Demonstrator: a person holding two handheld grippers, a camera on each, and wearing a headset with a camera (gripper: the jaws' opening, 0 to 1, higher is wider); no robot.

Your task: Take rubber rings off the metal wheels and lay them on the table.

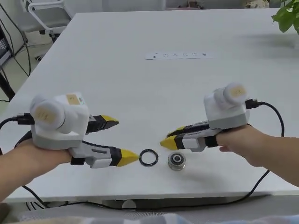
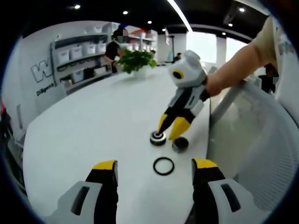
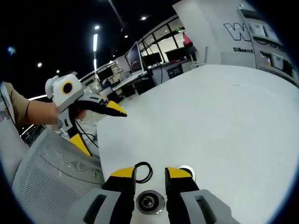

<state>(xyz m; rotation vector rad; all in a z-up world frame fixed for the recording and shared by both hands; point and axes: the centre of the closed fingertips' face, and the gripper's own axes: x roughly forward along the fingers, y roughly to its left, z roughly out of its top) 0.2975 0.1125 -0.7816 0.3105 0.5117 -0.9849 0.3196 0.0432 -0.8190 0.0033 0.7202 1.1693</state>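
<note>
A loose black rubber ring (image 1: 148, 157) lies flat on the white table (image 1: 154, 93), just off the lower tip of my left gripper (image 1: 119, 140), which is open wide with nothing in it. In the left gripper view the ring (image 2: 163, 166) lies ahead between the jaws. A metal wheel (image 1: 176, 160) stands right of the ring, under my right gripper (image 1: 169, 138). That gripper's jaws are a little apart and hold nothing. Its own view shows one wheel (image 3: 149, 201) on the table below the gap and a second wheel (image 3: 187, 171) behind the right jaw tip. The ring (image 3: 143, 171) lies just ahead.
A white power strip (image 1: 181, 55) lies across the far middle of the table. A green plant (image 1: 287, 16) stands at the far right corner. Black cables trail from both grippers over the table's near edge. A mesh chair back (image 3: 51, 172) stands beside the table.
</note>
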